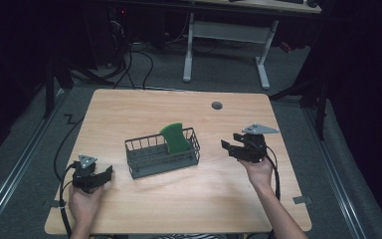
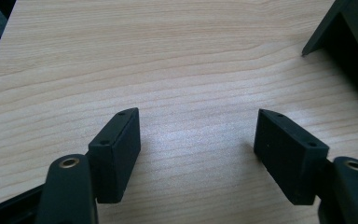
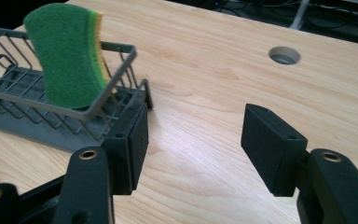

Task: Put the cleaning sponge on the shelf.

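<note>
A: Right gripper (image 1: 232, 148) sitting just to the right of the wire basket (image 1: 142, 155), jaws apart with nothing between them but bare table (image 1: 189, 194). Not touching anything.

B: And the green sponge (image 1: 175, 138)?

A: Standing on edge inside the basket's right end, off to the left of that gripper.

B: Left gripper (image 1: 105, 175)?

A: Spread wide too, empty, low over the wood, basket off to its right.

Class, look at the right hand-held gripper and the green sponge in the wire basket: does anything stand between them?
Only the basket's own end wall. The sponge stands on edge inside the basket, leaning on that end, its top above the rim. The right hand-held gripper, jaws open and empty, is beside the basket with bare table between.
</note>
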### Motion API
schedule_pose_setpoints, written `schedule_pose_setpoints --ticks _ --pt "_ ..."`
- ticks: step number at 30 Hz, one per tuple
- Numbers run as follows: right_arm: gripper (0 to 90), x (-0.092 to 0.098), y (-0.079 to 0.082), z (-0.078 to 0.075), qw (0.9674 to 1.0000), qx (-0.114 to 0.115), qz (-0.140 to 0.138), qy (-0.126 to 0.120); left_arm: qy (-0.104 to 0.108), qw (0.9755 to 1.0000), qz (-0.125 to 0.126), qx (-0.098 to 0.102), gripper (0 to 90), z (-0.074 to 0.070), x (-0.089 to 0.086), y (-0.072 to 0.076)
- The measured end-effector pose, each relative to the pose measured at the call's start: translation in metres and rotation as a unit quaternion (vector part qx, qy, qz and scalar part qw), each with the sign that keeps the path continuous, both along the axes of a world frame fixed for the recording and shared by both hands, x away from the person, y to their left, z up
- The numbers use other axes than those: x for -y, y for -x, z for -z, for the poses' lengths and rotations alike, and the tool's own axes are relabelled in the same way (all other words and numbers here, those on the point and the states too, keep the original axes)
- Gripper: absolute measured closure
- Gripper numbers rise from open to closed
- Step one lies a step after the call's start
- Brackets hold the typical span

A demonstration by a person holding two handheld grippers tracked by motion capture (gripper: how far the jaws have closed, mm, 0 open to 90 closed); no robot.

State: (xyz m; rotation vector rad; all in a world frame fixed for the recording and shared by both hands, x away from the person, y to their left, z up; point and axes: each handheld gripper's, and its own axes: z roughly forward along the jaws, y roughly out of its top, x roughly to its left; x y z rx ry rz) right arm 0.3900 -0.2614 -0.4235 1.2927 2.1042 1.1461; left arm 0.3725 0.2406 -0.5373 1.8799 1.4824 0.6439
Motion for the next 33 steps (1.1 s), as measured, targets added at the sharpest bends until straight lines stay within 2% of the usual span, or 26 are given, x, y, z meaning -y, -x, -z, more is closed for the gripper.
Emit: schedule_pose_setpoints --ticks 3,7,9,14,22,24,33 --pt "41.4 0.01 0.004 0.005 0.9999 -0.005 0.01 0.001 0.0 1.0 0.0 0.0 32.0 0.0 0.0 0.0" --pt "41.3 0.033 0.012 0.015 0.9993 -0.01 0.033 -0.013 0.0 1.0 0.0 0.0 32.0 0.0 0.0 0.0" --pt "41.3 0.036 0.013 0.016 0.9992 -0.011 0.036 -0.016 0.0 1.0 0.0 0.0 32.0 0.0 0.0 0.0" --pt "41.0 0.058 0.022 0.027 0.9976 -0.017 0.06 -0.03 0.0 1.0 0.0 0.0 32.0 0.0 0.0 0.0" --pt "40.8 0.077 0.032 0.042 0.9962 -0.026 0.08 -0.024 0.0 1.0 0.0 0.0 32.0 0.0 0.0 0.0" --pt "40.5 0.086 0.037 0.05 0.9951 -0.029 0.093 -0.02 0.0 1.0 0.0 0.0 32.0 0.0 0.0 0.0" --pt "40.3 0.102 0.044 0.07 0.9922 -0.037 0.118 -0.014 0.0 1.0 0.0 0.0 32.0 0.0 0.0 0.0"
